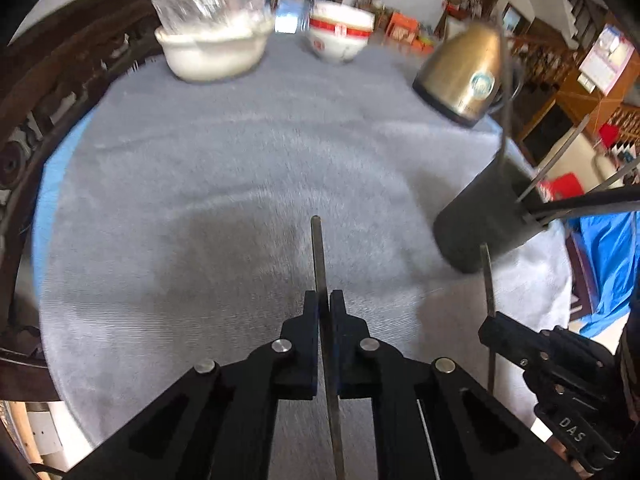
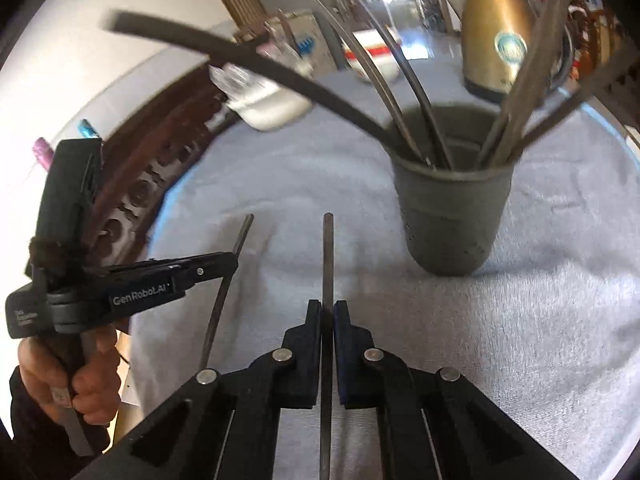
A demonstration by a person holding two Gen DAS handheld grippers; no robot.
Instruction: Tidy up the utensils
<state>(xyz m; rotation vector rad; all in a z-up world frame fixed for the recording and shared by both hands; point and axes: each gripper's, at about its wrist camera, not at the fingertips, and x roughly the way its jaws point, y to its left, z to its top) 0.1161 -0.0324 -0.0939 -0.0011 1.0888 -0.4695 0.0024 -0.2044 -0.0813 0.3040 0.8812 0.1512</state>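
My left gripper [image 1: 324,300] is shut on a thin metal utensil handle [image 1: 318,248] that sticks up past the fingertips. My right gripper [image 2: 328,308] is shut on a similar metal utensil handle [image 2: 328,248]. A dark grey holder cup [image 2: 452,216] stands on the grey cloth ahead and right of the right gripper, with several utensils [image 2: 424,120] leaning in it. In the left wrist view the cup [image 1: 480,216] is at the right, and my right gripper [image 1: 490,320] shows below it. In the right wrist view my left gripper [image 2: 230,264] is at the left with its utensil.
A grey cloth [image 1: 224,184] covers the round table. At the far side stand a white bowl covered in plastic wrap [image 1: 212,48], a red-and-white bowl [image 1: 340,36] and a brass kettle [image 1: 464,72]. A dark carved wooden chair back [image 2: 148,184] runs along the left edge.
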